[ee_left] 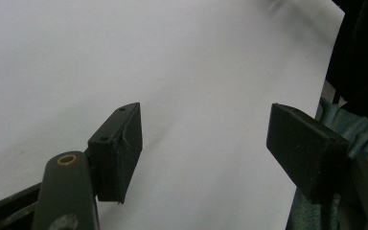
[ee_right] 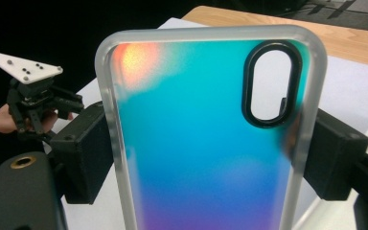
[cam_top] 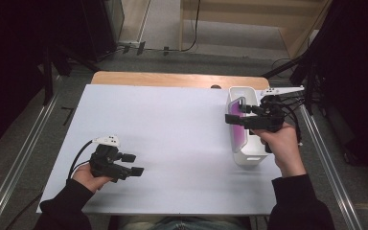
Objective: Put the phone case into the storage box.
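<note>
A white sheet (cam_top: 172, 143) covers the wooden bench (cam_top: 172, 78); grey floor and dark curtains surround it. The left hand-held gripper (cam_top: 133, 164) rests released on the sheet. The right hand-held gripper (cam_top: 236, 114) grasps a phone case (cam_top: 239, 125) upright over a white bin (cam_top: 251, 158).

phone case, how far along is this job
Done: the right tool has gripped the phone case by its side edges. In hand: it holds the case upright over the white bin. Left: setting it somewhere; the left tool waits open over the white table.
</note>
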A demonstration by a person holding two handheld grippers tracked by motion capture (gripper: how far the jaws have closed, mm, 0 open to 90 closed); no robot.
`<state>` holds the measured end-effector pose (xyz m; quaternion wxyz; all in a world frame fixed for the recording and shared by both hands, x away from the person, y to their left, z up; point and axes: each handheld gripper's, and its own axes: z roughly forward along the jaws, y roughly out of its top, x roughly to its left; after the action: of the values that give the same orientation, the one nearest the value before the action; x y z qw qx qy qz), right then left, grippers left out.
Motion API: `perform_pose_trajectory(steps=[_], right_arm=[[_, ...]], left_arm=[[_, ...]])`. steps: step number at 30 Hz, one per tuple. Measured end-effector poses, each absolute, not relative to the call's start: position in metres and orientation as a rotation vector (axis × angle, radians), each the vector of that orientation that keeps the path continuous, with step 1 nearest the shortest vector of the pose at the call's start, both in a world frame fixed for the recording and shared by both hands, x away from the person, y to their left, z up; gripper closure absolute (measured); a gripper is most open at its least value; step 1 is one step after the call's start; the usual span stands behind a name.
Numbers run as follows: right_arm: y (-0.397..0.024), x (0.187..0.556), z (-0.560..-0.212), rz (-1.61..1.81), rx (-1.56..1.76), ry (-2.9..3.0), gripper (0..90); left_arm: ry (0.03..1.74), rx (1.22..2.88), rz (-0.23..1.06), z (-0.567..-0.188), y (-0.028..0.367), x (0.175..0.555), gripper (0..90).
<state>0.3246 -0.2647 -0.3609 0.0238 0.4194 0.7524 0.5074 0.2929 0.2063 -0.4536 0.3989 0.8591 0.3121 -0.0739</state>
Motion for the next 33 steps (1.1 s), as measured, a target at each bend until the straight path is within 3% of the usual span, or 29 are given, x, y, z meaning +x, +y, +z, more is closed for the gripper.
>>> perform_pose_trajectory(steps=[33], right_arm=[[-0.285,0.34,-0.357,1.495,1.421,2.16,15.4]], left_arm=[[0.808,2.159,-0.184,-0.455,0.206,0.294,28.3]])
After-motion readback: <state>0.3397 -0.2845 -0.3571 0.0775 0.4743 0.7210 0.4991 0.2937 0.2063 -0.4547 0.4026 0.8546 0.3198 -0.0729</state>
